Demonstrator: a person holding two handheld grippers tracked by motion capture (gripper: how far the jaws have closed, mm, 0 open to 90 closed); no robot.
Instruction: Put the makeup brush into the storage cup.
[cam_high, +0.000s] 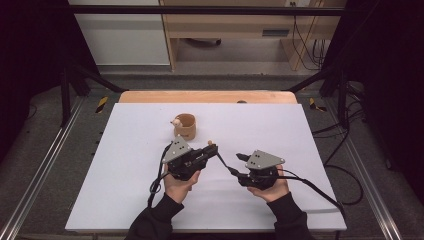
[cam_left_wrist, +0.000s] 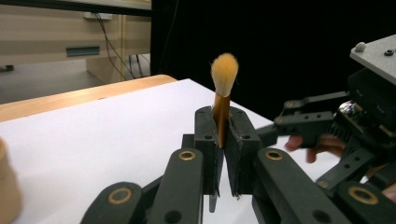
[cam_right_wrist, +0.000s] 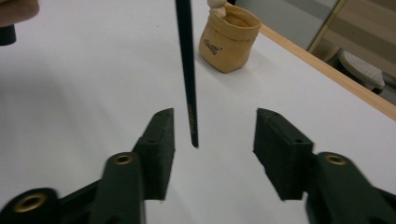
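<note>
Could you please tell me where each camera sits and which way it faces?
High view: above the person's side, looking forward and down on the table; both hands show.
Left gripper view: along the left gripper, shut on the brush.
Right gripper view: along the open right gripper, towards the pouch.
Shared: the brush.

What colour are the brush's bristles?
Orange-tan, paler at the base; the brush shows best in the left gripper view.

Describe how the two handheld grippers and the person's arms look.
Both the left gripper and the right gripper are matte black linkages with brass-coloured pivot rings, blocky black fingers and a grey three-cornered plate on top. A black cable trails from each. The person wears dark long sleeves.
</note>
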